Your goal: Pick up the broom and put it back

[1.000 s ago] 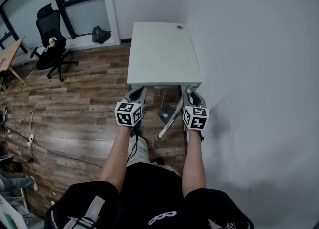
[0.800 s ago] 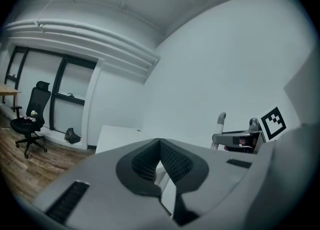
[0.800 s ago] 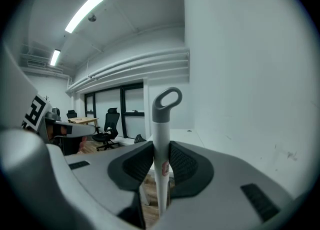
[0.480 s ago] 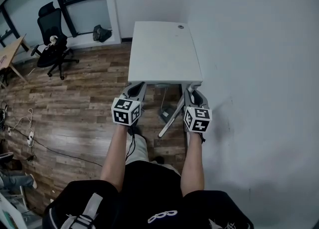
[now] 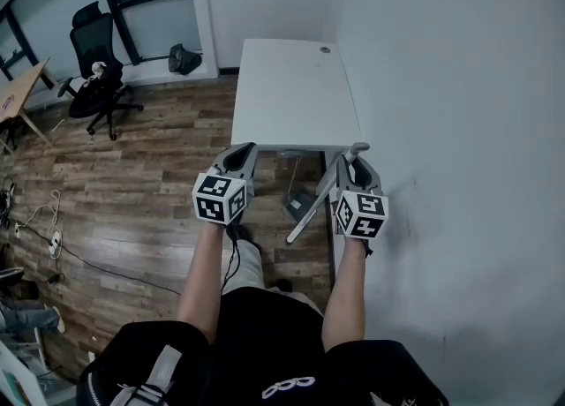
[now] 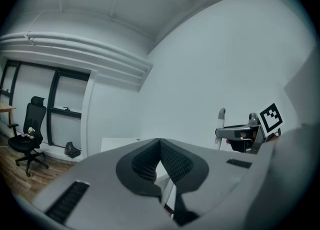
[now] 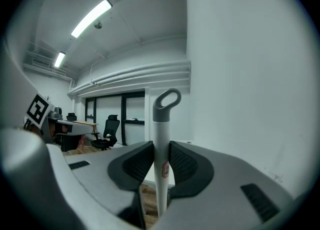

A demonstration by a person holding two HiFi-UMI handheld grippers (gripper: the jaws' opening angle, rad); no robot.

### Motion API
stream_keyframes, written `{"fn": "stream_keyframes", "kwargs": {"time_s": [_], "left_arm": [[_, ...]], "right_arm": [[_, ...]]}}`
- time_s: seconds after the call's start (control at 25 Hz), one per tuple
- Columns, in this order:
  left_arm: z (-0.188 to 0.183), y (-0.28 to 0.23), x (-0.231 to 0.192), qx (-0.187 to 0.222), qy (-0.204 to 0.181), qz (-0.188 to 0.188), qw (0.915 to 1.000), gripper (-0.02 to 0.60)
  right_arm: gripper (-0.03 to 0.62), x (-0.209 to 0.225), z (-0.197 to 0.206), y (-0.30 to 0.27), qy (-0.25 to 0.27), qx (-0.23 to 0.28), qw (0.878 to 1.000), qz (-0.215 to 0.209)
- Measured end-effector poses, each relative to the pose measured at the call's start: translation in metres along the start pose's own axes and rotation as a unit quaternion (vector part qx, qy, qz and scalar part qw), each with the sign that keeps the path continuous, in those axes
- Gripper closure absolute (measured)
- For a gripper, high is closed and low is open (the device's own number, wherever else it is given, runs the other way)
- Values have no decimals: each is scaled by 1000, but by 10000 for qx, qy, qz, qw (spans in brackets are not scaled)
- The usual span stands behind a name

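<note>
Broom [image 5: 311, 210] clamped near handle top between right gripper [image 5: 351, 156] fingers, apparently picked up, not yet put back; left gripper [image 5: 243, 151] fingers pressed together, empty.

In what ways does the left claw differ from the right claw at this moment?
The right claw is shut on the broom handle; the left claw is shut with nothing in it. The right claw is close to the wall; the left claw is farther from it. Both point toward the white table.
</note>
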State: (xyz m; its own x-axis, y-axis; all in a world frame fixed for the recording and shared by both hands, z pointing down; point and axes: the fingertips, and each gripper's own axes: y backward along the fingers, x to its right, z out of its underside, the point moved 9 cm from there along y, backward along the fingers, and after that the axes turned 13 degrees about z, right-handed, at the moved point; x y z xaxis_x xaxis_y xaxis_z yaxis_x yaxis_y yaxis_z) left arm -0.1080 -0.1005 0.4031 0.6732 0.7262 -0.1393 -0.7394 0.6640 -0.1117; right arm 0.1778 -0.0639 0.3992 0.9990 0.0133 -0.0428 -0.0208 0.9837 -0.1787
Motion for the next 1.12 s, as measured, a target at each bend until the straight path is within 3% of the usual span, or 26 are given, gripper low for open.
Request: {"fn": "stream_keyframes", "kwargs": {"time_s": [1.12], "left_arm": [[16, -3, -16, -134, 319, -18, 9994, 561]], "right_arm": [[485, -2, 25, -16, 37, -446, 9990, 35]]}}
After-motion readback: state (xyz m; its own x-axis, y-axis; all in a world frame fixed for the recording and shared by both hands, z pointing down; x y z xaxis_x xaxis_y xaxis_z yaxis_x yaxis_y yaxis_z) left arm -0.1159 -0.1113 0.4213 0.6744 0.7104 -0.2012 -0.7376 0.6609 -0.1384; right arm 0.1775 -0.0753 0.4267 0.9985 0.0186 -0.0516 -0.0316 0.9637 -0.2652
